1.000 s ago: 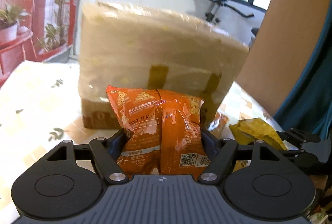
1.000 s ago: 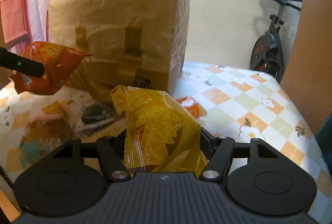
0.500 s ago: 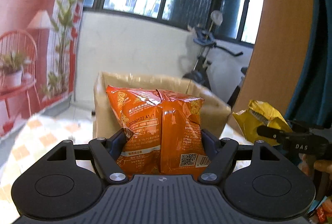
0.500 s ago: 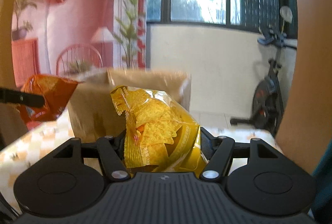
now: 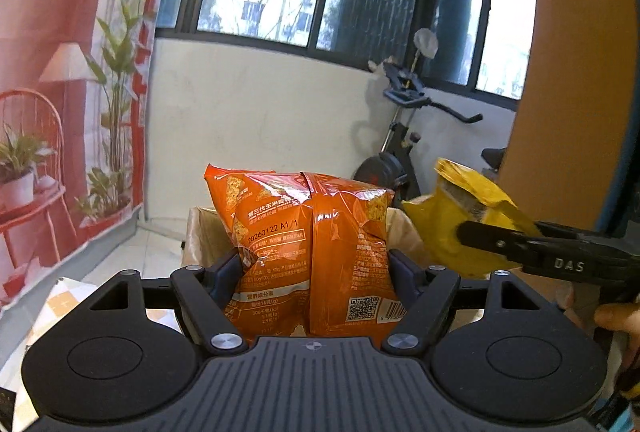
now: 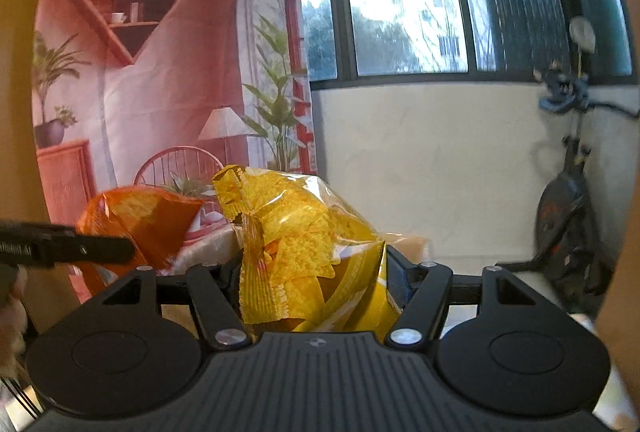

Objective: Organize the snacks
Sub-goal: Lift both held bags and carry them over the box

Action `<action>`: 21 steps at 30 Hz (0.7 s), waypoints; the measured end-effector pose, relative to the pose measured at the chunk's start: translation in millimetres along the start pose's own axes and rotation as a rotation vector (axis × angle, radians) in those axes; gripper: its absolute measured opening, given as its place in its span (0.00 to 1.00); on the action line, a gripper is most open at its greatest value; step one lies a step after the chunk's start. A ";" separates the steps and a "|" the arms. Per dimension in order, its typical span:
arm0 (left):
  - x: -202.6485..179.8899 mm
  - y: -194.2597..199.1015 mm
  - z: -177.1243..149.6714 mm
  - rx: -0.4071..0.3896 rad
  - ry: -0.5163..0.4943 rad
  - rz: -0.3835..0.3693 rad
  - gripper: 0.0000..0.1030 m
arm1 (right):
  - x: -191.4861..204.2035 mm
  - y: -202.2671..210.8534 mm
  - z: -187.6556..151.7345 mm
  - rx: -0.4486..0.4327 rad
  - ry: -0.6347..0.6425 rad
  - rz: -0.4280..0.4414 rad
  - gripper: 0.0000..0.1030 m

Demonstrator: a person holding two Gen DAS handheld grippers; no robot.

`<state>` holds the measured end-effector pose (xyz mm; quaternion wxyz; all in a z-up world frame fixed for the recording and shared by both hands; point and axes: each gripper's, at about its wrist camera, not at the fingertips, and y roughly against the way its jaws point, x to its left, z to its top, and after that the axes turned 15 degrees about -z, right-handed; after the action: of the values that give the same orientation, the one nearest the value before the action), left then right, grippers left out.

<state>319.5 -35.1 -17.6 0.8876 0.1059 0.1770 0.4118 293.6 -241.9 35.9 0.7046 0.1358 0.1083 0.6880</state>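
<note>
A: Snacks status: left tool (image 5: 316,272) clamped on orange bag (image 5: 308,248), right tool (image 6: 316,276) clamped on yellow bag (image 6: 308,244). Both upright between the jaws, held above the cardboard box (image 5: 200,228).

B: Carry step, I'd say. Next: centre over the box opening, lower, then release.

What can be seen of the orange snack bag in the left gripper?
The orange snack bag is a glossy, puffed foil pack standing upright with its back side to the camera: centre seam, printed date code, nutrition text, QR code and barcode. The left gripper clamps it at both sides, clear of the table, in front of the cardboard box. In the right wrist view it shows at the left, crinkled top edge up. Nothing else visibly touches it.
</note>
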 end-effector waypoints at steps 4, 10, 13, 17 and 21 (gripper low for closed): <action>18.3 -29.5 7.6 0.048 0.008 0.031 0.76 | 6.9 -44.6 10.1 0.041 -0.026 -0.011 0.65; 35.2 -56.9 8.8 0.110 -0.012 0.062 0.76 | 2.9 -102.4 7.9 0.159 -0.091 -0.060 0.66; 39.5 -65.5 8.5 0.134 -0.027 0.073 0.76 | 3.6 -118.4 3.2 0.194 -0.075 -0.092 0.66; 41.1 -70.8 10.7 0.158 -0.025 0.066 0.81 | 4.1 -128.4 -5.7 0.225 -0.075 -0.119 0.71; 40.1 -70.1 14.8 0.146 -0.046 0.073 0.90 | 3.8 -127.5 -6.7 0.216 -0.075 -0.118 0.83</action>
<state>398.1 -49.6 -36.5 0.8658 0.1861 0.1819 0.4274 411.3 -240.0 -13.7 0.7285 0.2299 0.1633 0.6242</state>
